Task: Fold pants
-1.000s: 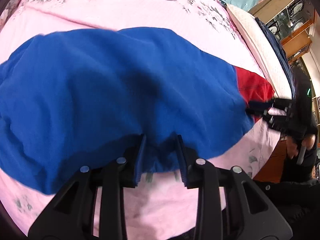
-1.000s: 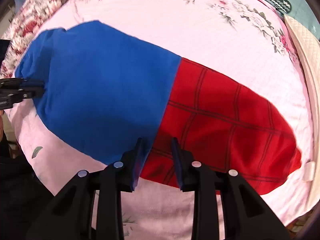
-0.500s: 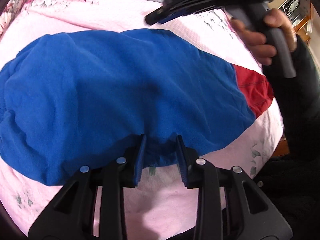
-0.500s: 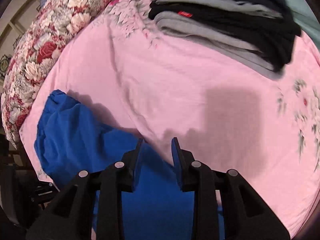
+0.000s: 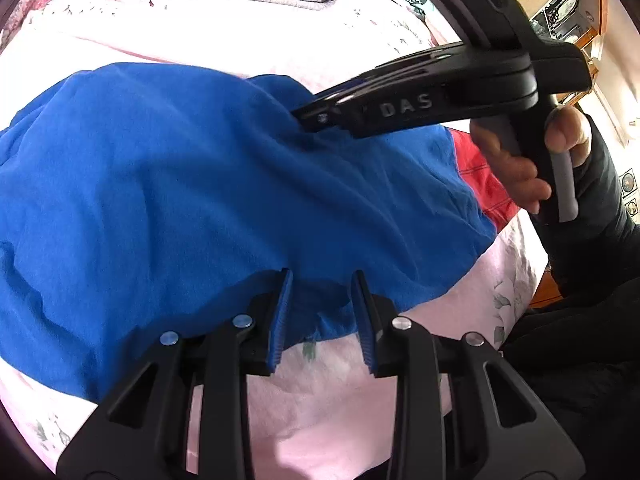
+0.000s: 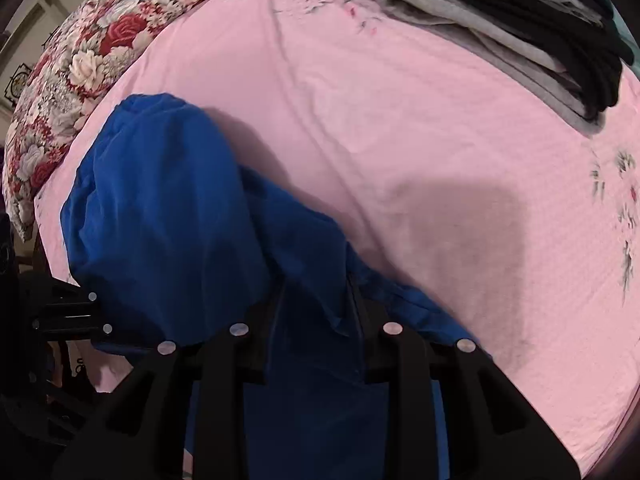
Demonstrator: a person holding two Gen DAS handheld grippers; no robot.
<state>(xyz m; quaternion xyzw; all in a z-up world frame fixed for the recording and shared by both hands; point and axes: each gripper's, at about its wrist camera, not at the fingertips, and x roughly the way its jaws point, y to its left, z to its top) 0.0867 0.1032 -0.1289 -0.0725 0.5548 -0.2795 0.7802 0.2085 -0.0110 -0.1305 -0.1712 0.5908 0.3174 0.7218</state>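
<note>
The left gripper [image 5: 322,312] sits at the near hem of the pants [image 5: 200,184], its jaws spread apart with a bunched fold of blue cloth lying between them but not pinched. The right gripper [image 5: 304,118] reaches in from the right side in the left wrist view, held by the right hand [image 5: 516,168], with its tips pressed into the far edge of the blue fabric; in its own view blue cloth drapes over and between the fingers [image 6: 356,316], and whether the jaws have closed on it I cannot tell. The pants lie spread across a bed covered with a pink sheet [image 6: 440,160], mostly blue, with a red section [image 5: 476,176] showing at the right end beneath the hand. The blue cloth is rumpled and lifted into folds near the right gripper. Farther back on the sheet lies a stack of folded clothes [image 6: 520,28] in grey and black. A flowered quilt [image 6: 80,64] lies along the left edge of the bed.
</note>
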